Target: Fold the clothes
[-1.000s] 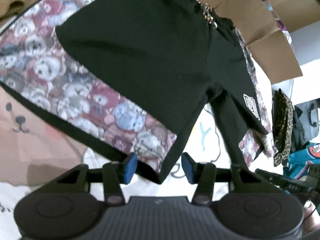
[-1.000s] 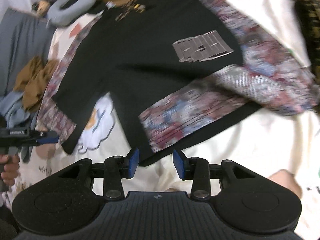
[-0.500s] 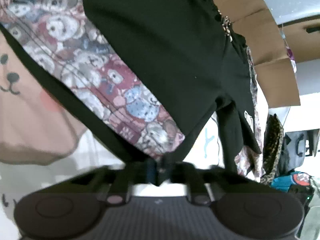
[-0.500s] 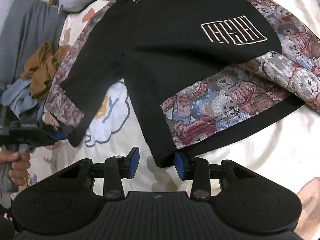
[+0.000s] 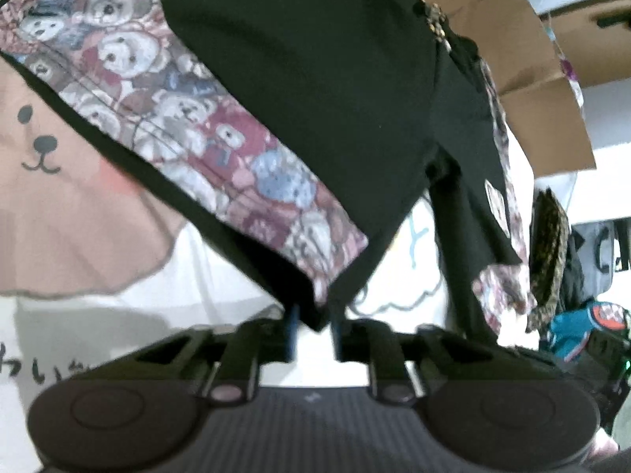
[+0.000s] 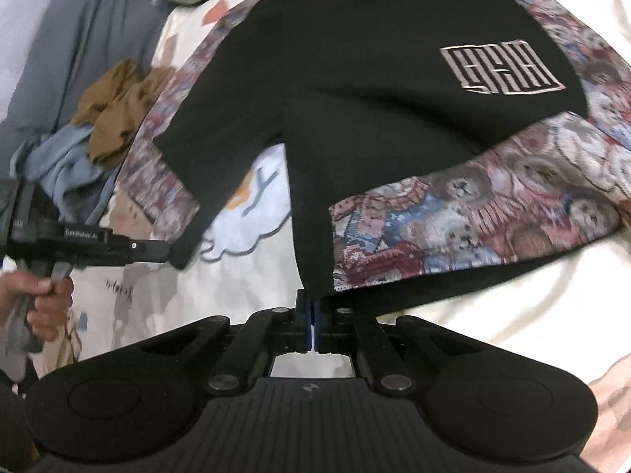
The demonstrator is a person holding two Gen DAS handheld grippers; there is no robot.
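Observation:
Black shorts (image 6: 374,98) with teddy-bear patterned side panels (image 6: 473,220) and a white square logo (image 6: 501,69) lie flat on the bed. My right gripper (image 6: 314,307) is shut on the hem corner of the near leg. In the left wrist view the same shorts (image 5: 315,79) stretch away from my left gripper (image 5: 314,329). Its jaws are opening, and the other leg's hem corner sits between the blue pads with a gap on either side. From the right wrist view, my left gripper (image 6: 167,254) meets that hem corner, and a hand (image 6: 43,299) holds its handle.
The bed sheet (image 6: 493,315) is white with cartoon prints, including a pink bear (image 5: 59,197). A brown garment (image 6: 114,106) and blue cloth (image 6: 63,165) are piled at the left beside a grey cushion (image 6: 79,39). Cardboard (image 5: 512,59) and a leopard-print garment (image 5: 548,244) lie beyond the shorts.
My right gripper moved up to the hem corner and shut on it. My left gripper closed on the other hem corner, then its pads parted a little again.

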